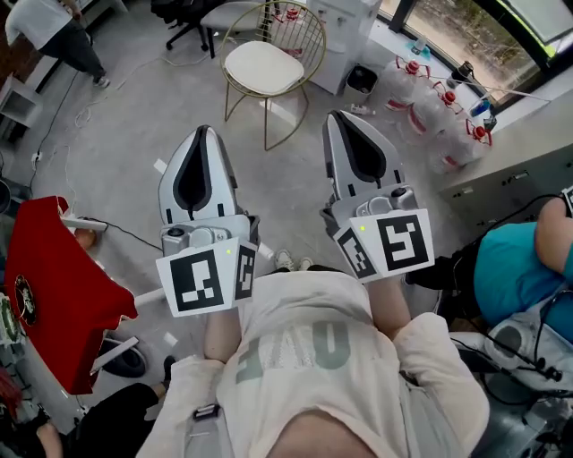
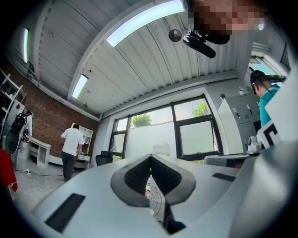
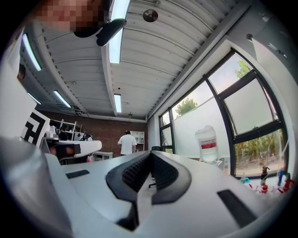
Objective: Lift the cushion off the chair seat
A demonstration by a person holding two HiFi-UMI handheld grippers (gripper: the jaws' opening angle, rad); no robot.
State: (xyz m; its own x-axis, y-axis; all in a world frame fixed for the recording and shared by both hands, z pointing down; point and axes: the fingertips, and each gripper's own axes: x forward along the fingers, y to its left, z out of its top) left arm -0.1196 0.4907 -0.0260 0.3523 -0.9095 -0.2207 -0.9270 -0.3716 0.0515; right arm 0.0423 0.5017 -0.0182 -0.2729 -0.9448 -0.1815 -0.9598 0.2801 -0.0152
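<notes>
left of your left gripper [image 1: 204,134] a red cloth [image 1: 54,286] hangs over a stand. far ahead on that side stands a person in white [image 1: 45,27]. the left gripper's own view shows that person again, ahead and to the left [image 2: 72,148].

your left gripper's jaws are pressed together with nothing between them. in its own view the two dark pads meet at the tip [image 2: 150,158]. it tilts a little upward, toward the windows [image 2: 160,135] and the ceiling. through the small gap under its tips you can see a bit of the gold wire chair [image 2: 156,202].

the cushion [image 1: 262,67] is white and lies flat on the chair [image 1: 300,31] seat. it sits ahead of both grippers, roughly between their two lines and well apart from both. neither gripper touches it.

your right gripper [image 1: 336,118] is level with the left one and just beside it. its jaws are together too and hold nothing; its own view shows the ribbed pads closed tip to tip [image 3: 150,154]. it also tilts slightly up.

ahead and to the right of the right gripper, a row of jugs [image 1: 430,98] with red caps stands by the wall. one jug shows in the right gripper view [image 3: 208,144]. further right and nearer to you sits a person in teal [image 1: 515,259].
</notes>
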